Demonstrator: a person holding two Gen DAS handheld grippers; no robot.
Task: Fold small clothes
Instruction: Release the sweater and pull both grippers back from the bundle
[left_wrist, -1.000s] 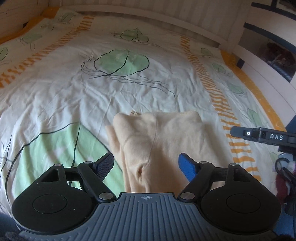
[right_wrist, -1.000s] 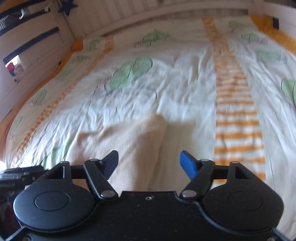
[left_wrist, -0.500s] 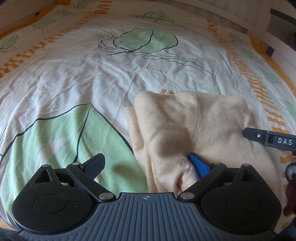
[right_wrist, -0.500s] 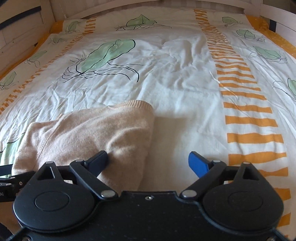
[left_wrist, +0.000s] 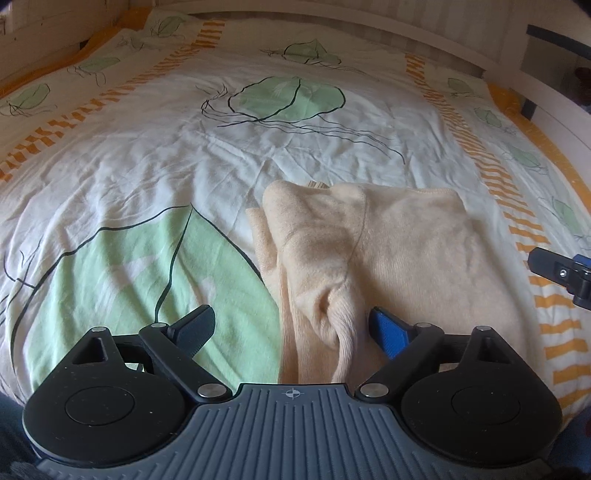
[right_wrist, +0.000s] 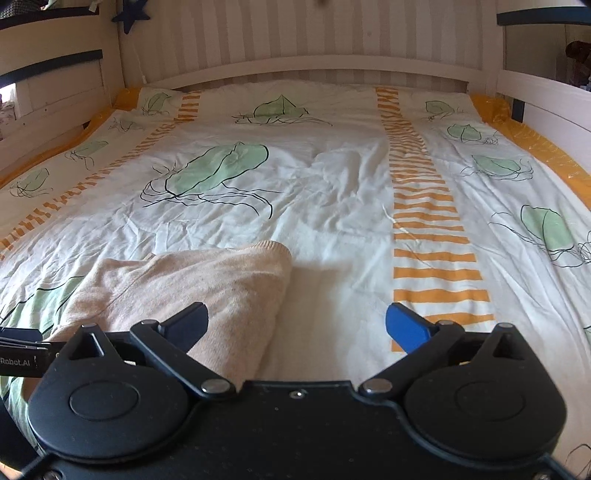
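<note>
A peach knitted garment (left_wrist: 399, 251) lies folded on the bed, near the front edge. My left gripper (left_wrist: 291, 330) hovers over its left side. A bunched cuff (left_wrist: 340, 317) sits between the wide jaws, which are closing, and neither pad presses on it. In the right wrist view the same garment (right_wrist: 207, 280) fills the lower left. My right gripper (right_wrist: 297, 323) straddles its right folded edge with jaws opening, and its pads touch nothing. Part of the right gripper (left_wrist: 561, 273) shows at the left view's right edge.
The bed is covered by a white duvet (right_wrist: 332, 192) printed with green leaves and orange striped bands (right_wrist: 424, 206). A white wooden headboard (right_wrist: 314, 70) and side rails (right_wrist: 546, 99) enclose it. Flat duvet stretches beyond the garment.
Both grippers' jaws have spread wider than a second ago. The left view dipped close over the garment and then drew back a little. The right view now looks further up the bed.
</note>
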